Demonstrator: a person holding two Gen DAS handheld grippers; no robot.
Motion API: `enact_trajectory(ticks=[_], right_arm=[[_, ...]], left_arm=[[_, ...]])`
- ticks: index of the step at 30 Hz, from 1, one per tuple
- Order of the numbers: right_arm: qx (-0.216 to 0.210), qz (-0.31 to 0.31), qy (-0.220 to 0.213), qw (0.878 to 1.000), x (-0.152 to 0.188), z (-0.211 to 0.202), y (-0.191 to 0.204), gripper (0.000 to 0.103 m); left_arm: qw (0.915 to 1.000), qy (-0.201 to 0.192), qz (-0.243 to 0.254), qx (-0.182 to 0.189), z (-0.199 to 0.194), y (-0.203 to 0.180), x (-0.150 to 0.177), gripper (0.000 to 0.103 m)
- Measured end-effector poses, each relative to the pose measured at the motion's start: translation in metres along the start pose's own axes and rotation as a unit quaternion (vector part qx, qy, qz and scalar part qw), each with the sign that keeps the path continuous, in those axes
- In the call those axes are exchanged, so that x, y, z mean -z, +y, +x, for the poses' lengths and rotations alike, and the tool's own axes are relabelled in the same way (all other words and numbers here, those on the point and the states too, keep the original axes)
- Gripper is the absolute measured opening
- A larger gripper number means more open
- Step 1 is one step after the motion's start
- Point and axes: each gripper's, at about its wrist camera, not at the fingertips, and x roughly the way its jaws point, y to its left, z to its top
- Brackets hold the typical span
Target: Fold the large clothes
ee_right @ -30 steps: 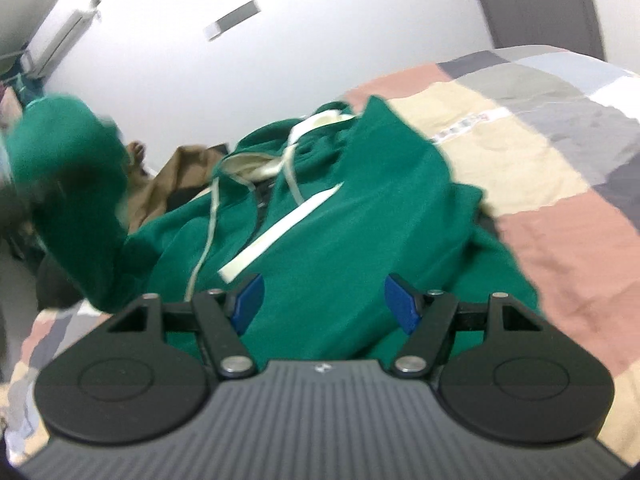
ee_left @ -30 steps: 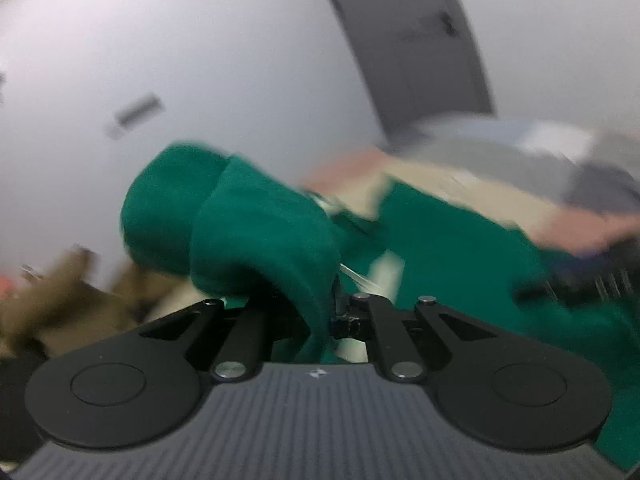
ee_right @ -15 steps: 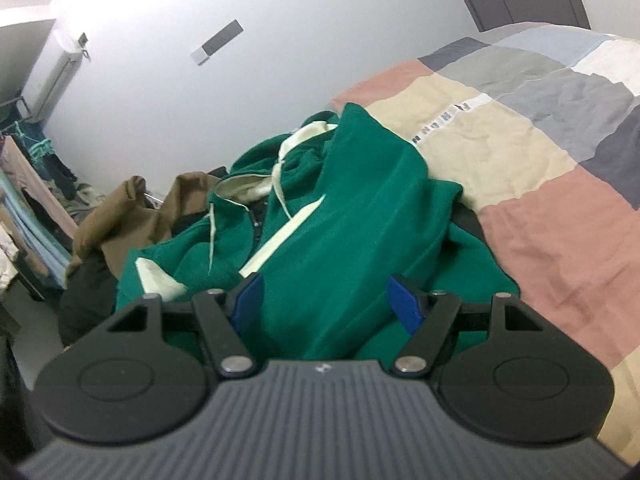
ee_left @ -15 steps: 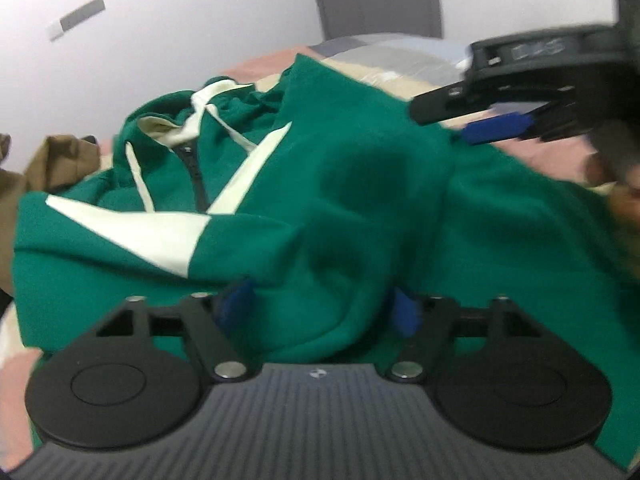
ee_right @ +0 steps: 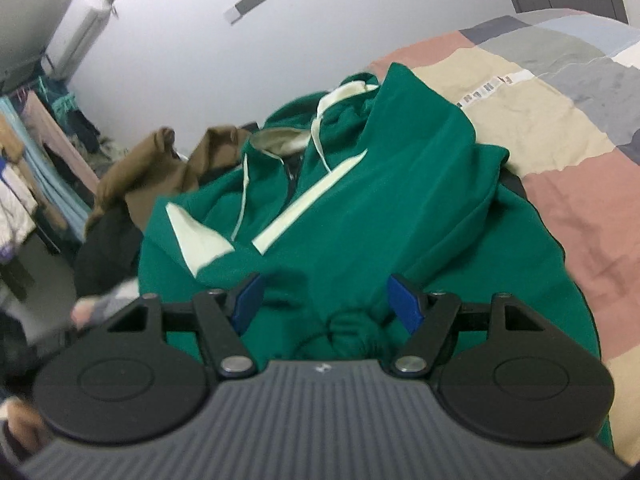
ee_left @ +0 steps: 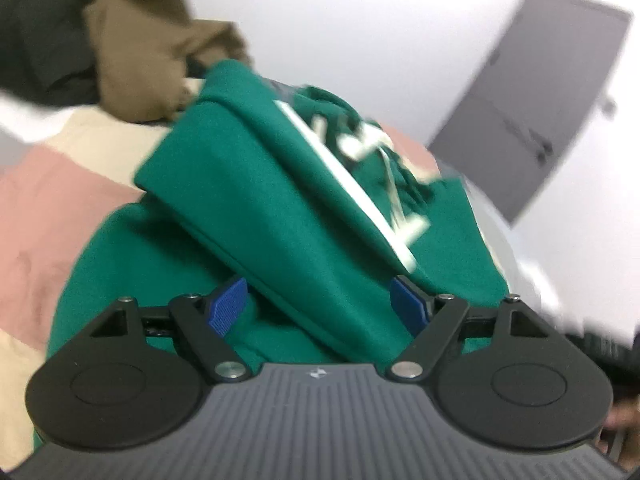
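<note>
A green hoodie (ee_right: 380, 180) with cream stripes and drawstrings lies face up on the bed, one sleeve folded across its front. In the left wrist view the hoodie (ee_left: 260, 200) appears tilted and blurred. My left gripper (ee_left: 318, 300) hovers low over the folded sleeve with its jaws opening; green cloth lies between the blue pads (ee_left: 228, 304), but they do not press on it. My right gripper (ee_right: 326, 300) stands open over the hoodie's bunched lower part, cloth under it and nothing gripped.
A patchwork bedspread (ee_right: 540, 120) in pink, beige and grey lies under the hoodie. A brown garment (ee_right: 160, 168) and dark clothes are heaped at the bed's far left. Clothes hang on a rack (ee_right: 32, 160). A grey door (ee_left: 540, 100) stands behind.
My left gripper let go of the green sleeve, opened wide, rolled and dropped toward the hoodie. The sleeve now lies folded over the front. The right gripper barely moved.
</note>
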Motion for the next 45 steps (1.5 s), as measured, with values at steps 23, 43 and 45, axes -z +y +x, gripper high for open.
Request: enact_trajectory(ticks=[23,43,45], right_arm=[[-0.054,-0.129,-0.008,0.99,0.018,0.023,0.074,0.039],[-0.01,-0.149,0.052,0.987,0.035,0.063,0.086,0.046],[-0.013,-0.152,0.049,0.987,0.035,0.057,0.087,0.05]], left_arm=[[0.9855,-0.101,-0.118,-0.069,0.01,0.078,-0.052,0.009],[0.9825,-0.063,-0.037,-0.171,0.019,0.062,-0.04,0.041],[0.9822,-0.065,-0.024,-0.174,0.014,0.054,-0.039,0.055]])
